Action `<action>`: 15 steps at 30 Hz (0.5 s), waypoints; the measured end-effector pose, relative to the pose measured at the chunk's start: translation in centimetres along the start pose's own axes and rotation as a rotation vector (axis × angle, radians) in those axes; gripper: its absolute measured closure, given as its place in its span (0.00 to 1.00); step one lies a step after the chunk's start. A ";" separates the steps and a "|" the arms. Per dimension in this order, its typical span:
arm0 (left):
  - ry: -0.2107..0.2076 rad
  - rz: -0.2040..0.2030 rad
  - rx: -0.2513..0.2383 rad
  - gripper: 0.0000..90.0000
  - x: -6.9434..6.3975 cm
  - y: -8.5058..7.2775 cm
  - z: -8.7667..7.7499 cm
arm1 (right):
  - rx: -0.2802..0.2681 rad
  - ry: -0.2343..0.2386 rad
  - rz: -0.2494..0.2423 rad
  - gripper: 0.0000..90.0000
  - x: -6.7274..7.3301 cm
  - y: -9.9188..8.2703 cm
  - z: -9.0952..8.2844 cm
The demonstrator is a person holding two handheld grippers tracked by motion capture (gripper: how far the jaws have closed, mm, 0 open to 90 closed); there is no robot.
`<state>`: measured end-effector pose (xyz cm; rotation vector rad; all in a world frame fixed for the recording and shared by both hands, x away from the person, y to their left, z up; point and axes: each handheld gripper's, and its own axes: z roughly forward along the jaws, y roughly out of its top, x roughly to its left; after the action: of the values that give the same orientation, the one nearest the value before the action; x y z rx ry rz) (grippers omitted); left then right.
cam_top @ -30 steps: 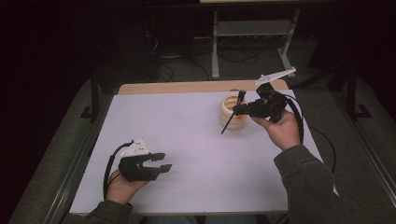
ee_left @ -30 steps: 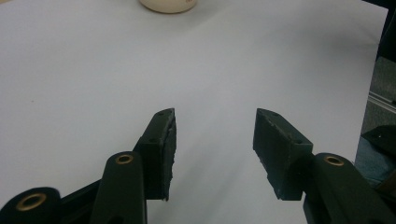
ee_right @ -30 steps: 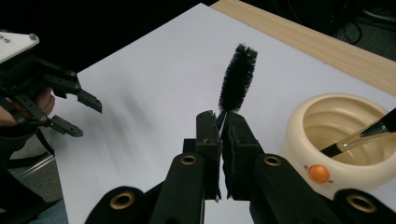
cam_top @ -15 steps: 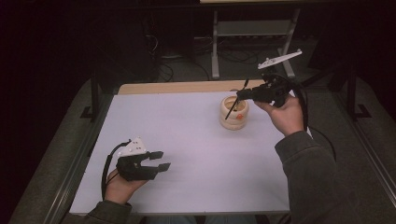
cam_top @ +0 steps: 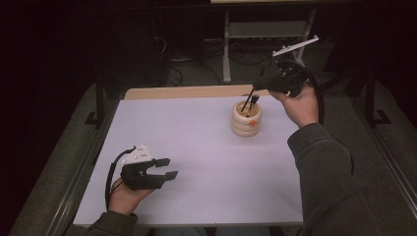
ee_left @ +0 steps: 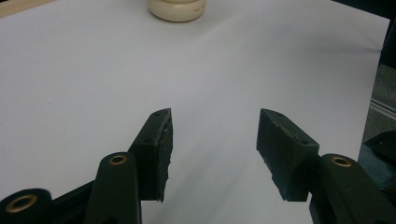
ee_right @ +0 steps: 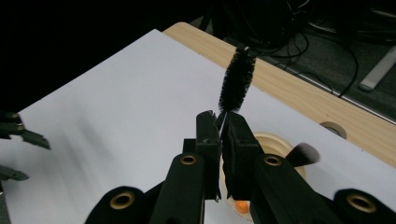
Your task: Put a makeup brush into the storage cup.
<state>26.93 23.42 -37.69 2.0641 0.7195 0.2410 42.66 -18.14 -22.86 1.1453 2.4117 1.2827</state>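
**A:** High view: how far along is the brush work at the white table (cam_top: 196, 147)?

**B:** Partway, by the look of it. The right gripper (cam_top: 260, 84) hangs at the far right above the cream ribbed holder (cam_top: 247, 119), clamped on a thin black brush (cam_top: 247, 100) whose lower end reaches the holder's mouth. A second brush (cam_top: 254, 102) with a soft head stands in the holder. Whether the held one is fully seated is hard to tell; letting go is what remains.

**A:** And the other hand?

**B:** The left gripper (cam_top: 167, 168) rests near the left front edge, well apart from the holder.

**A:** Left gripper view?

**B:** Its jaws stand apart with bare table between the pads (ee_left: 161, 144); they have just been opening, with nothing in them. The holder (ee_left: 178, 8) sits far off at the top edge.

**A:** Right gripper view?

**B:** The right gripper (ee_right: 223, 128) pinches the brush's thin stem, jaws nearly together. The bristly black bottle-type brush head (ee_right: 237, 81) sticks up past the tips. Below the jaws lies the holder's rim (ee_right: 273, 142), with the soft brush (ee_right: 306, 153) leaning to the right.
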 end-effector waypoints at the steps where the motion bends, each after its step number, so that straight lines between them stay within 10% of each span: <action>1: 0.000 0.005 0.003 0.50 0.1 0.0 0.0 | 0.000 0.000 0.000 0.94 0.0 0.0 0.0; 15: 0.005 -0.009 -0.001 0.50 0.2 -0.1 -0.2 | 0.002 -0.067 0.052 0.94 -2.3 -0.3 1.9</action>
<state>26.95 23.71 -37.69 2.0597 0.7308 0.2412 44.97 -18.64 -24.70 1.2396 2.3507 1.2365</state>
